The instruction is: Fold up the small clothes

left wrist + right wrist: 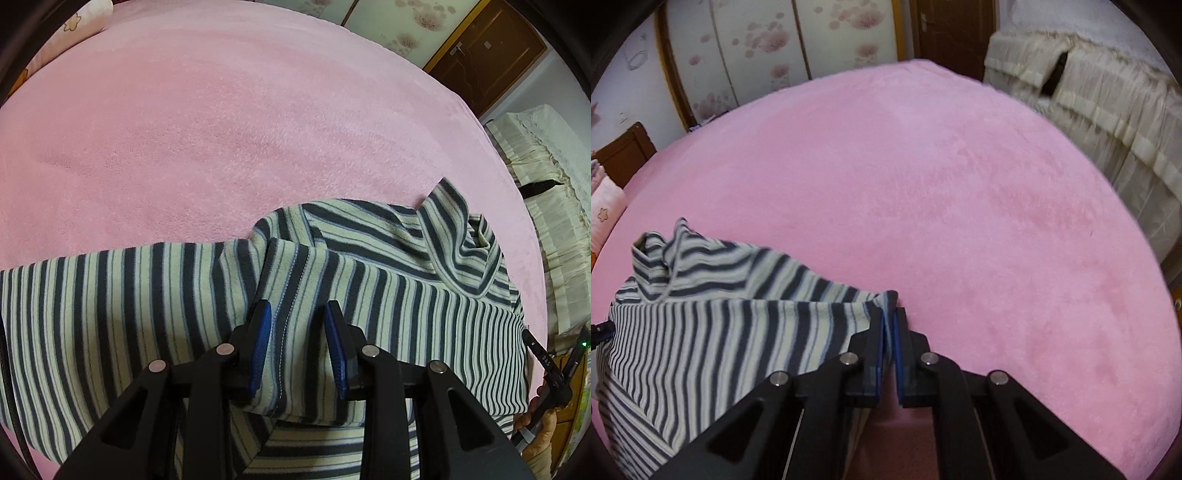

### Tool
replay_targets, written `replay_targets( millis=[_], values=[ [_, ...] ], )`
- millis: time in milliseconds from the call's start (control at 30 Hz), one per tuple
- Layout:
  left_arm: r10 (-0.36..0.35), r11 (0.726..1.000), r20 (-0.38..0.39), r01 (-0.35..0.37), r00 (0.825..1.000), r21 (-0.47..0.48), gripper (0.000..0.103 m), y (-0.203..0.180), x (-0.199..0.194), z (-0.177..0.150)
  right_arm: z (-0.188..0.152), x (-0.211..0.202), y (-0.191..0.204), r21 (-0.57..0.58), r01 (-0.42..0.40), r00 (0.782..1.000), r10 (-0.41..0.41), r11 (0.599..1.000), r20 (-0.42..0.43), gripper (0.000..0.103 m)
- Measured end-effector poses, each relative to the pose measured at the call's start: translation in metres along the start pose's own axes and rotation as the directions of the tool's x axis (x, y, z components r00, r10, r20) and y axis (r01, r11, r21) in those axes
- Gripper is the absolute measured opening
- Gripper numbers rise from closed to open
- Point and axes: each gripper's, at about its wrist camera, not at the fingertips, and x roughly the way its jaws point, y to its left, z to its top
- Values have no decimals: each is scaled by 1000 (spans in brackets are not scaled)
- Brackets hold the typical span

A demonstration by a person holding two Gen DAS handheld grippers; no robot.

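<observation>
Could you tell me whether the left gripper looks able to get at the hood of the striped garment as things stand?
Probably not straight away: the left gripper is closed on a fold of the striped garment. The hood lies uncovered on the pink blanket, so the way looks free after release.

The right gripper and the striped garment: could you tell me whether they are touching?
Touching. In the right wrist view, the right gripper has its blue pads nearly together with a corner of the striped garment pinched between them.

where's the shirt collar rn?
Left wrist view: collar is right of centre, at the striped shirt's far edge on the pink blanket, beyond the left gripper.
</observation>
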Motion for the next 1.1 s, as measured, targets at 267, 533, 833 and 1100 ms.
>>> replay_targets(
  millis=[267, 533, 833, 1100],
  values=[
    [-4, 1000, 46, 4, 999, 18, 36, -14, -29, -6, -6, -62, 3, -45, -14, 998, 16, 999, 64, 23],
    [-20, 997, 74, 15, 997, 70, 37, -28, -53, -26, -46, -103, 36, -139, -117, 990, 126, 983, 59, 16],
    [12, 997, -3, -12, 1000, 78, 37, -35, -14, -46, -79, -67, 48, -124, -97, 995, 92, 988, -45, 4],
    [15, 995, -5, -14, 1000, 94, 37, -31, -8, -50, -95, -55, 7, -54, -24, 998, 20, 998, -63, 0]
  ],
)
